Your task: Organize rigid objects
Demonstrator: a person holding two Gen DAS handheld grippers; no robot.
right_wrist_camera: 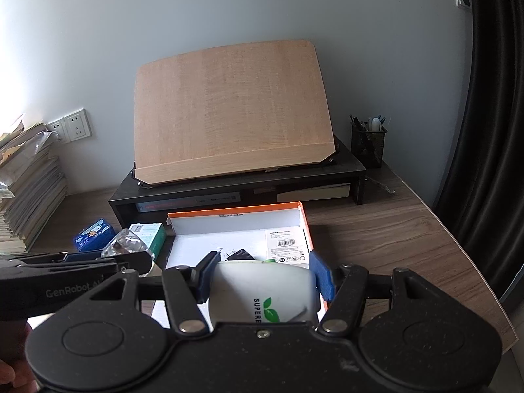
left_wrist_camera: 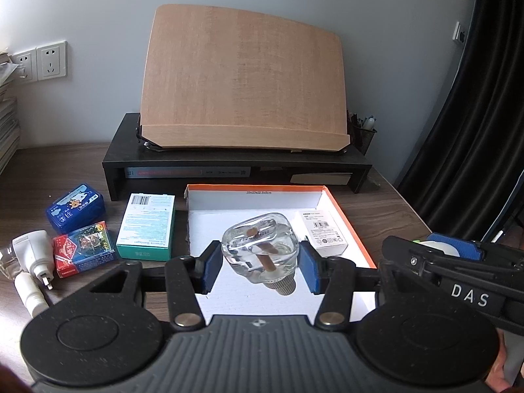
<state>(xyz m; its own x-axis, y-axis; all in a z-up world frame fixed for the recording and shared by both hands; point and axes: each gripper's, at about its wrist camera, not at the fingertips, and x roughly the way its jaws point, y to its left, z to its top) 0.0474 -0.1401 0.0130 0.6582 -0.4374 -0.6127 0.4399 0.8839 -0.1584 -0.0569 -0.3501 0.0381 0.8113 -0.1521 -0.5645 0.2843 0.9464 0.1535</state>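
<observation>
My left gripper (left_wrist_camera: pixel 260 263) is shut on a clear glass bottle (left_wrist_camera: pixel 258 249) and holds it above the white inside of the orange-edged box (left_wrist_camera: pixel 347 216). The bottle also shows in the right wrist view (right_wrist_camera: pixel 126 245). A white carton (left_wrist_camera: pixel 322 232) lies inside the box at its right. My right gripper (right_wrist_camera: pixel 265 276) is shut on a white bottle with a green leaf logo (right_wrist_camera: pixel 265 291), held over the box's (right_wrist_camera: pixel 303 219) front right part. The right gripper also shows at the right of the left wrist view (left_wrist_camera: pixel 455 249).
Left of the box lie a teal-and-white carton (left_wrist_camera: pixel 147 226), a red card pack (left_wrist_camera: pixel 83 249), a blue case (left_wrist_camera: pixel 75 211) and a white plug adapter (left_wrist_camera: pixel 34 255). A black riser (left_wrist_camera: pixel 235 160) with a wooden board (left_wrist_camera: pixel 242 78) stands behind. A pen cup (right_wrist_camera: pixel 366 144) and paper stacks (right_wrist_camera: pixel 26 183) flank it.
</observation>
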